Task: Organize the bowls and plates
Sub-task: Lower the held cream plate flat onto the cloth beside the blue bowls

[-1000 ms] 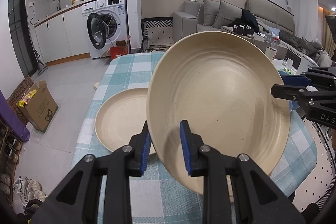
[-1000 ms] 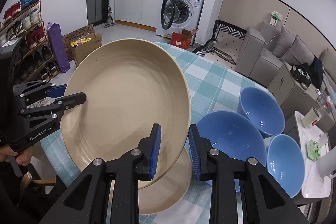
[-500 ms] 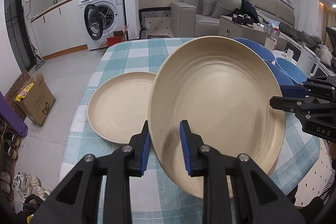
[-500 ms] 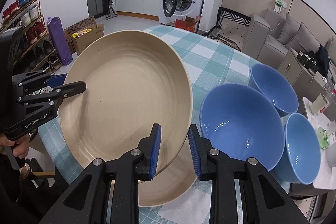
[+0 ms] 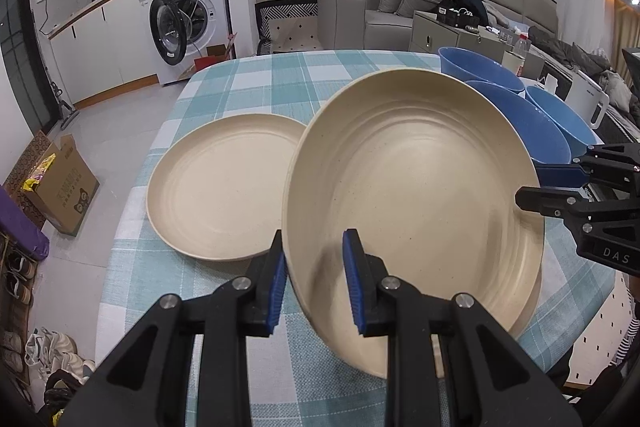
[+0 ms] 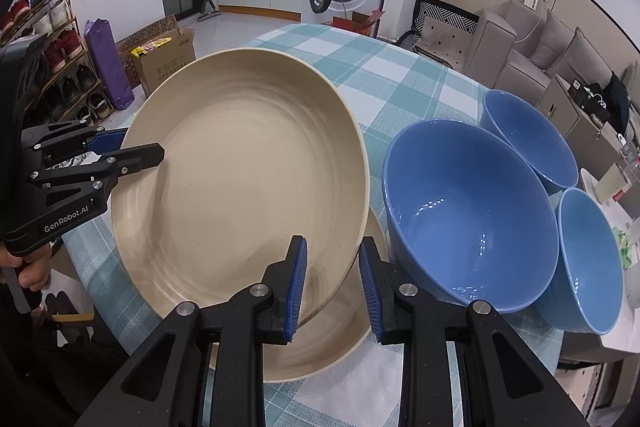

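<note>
My left claw [image 5: 314,283] is clamped on the near rim of a beige plate [image 5: 412,195], one blue pad outside the rim and one inside the dish. My right claw [image 6: 332,287] grips the opposite side of the same plate [image 6: 240,187], its pads pinching the edge the same way. Between the two, the plate hangs tilted above the worktop [image 5: 256,87], which wears a teal and white checked cloth.

Right under it lies a second beige plate [image 6: 332,343]; in the right wrist view only its lower edge peeks out below the one I hold. I cannot tell whether the two touch. Beside them, toward the left in the left wrist view, a third beige plate [image 5: 224,187] rests flat on the cloth, its edge partly hidden behind the held plate.

On the other side stand three blue bowls: a large blue bowl [image 6: 472,215] just beside the plates, a smaller blue bowl [image 6: 592,263] pressed against it, and a further blue bowl [image 6: 528,139] behind.

Beyond the worktop stand a washing machine [image 5: 184,23] with its door open and a grey sofa [image 5: 400,3].
</note>
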